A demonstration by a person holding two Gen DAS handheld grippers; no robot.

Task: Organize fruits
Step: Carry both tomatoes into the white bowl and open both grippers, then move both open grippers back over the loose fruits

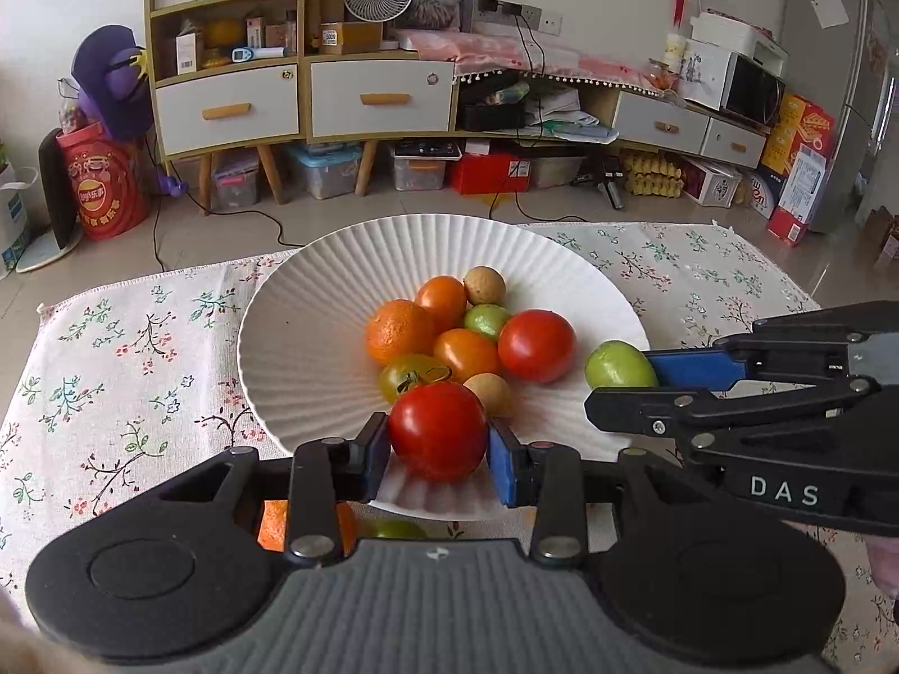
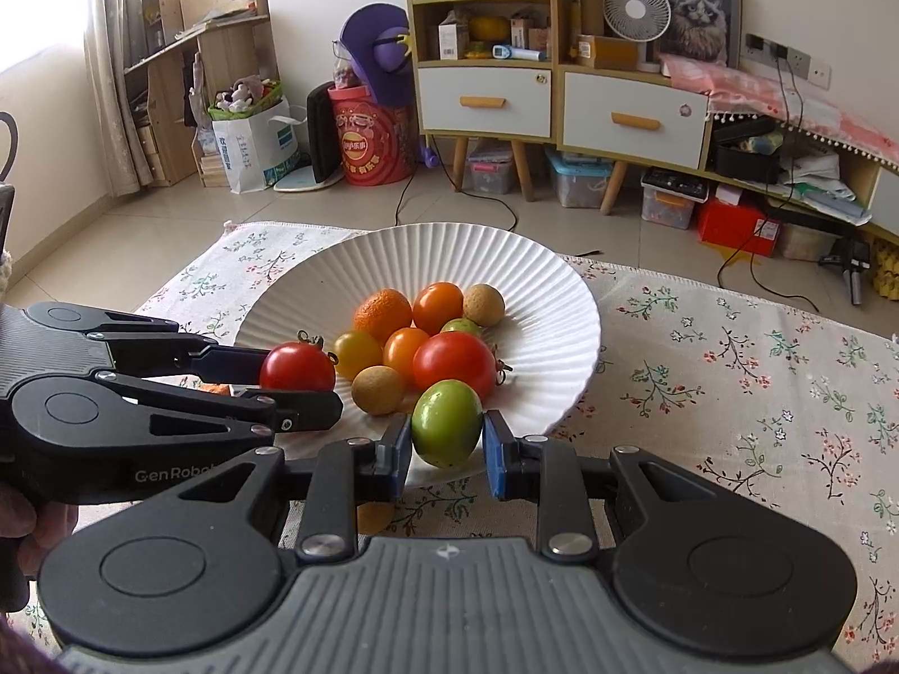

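Note:
A white ribbed plate (image 1: 314, 337) (image 2: 539, 292) on the flowered cloth holds several fruits: a red tomato (image 1: 536, 345) (image 2: 454, 362), an orange (image 1: 398, 331) (image 2: 383, 314), orange and yellow tomatoes, a green fruit and brown longans. My left gripper (image 1: 439, 452) (image 2: 295, 387) is shut on a red tomato (image 1: 438, 431) (image 2: 298, 368) over the plate's near rim. My right gripper (image 2: 446, 443) (image 1: 623, 379) is shut on a green fruit (image 2: 446, 423) (image 1: 620, 365) at the plate's right rim.
An orange fruit (image 1: 272, 525) and a green one (image 1: 399, 529) lie on the cloth (image 1: 112, 370) under the left gripper. Beyond the table stand cabinets (image 1: 303, 95), storage boxes, cables on the floor and a red drum (image 1: 107, 185).

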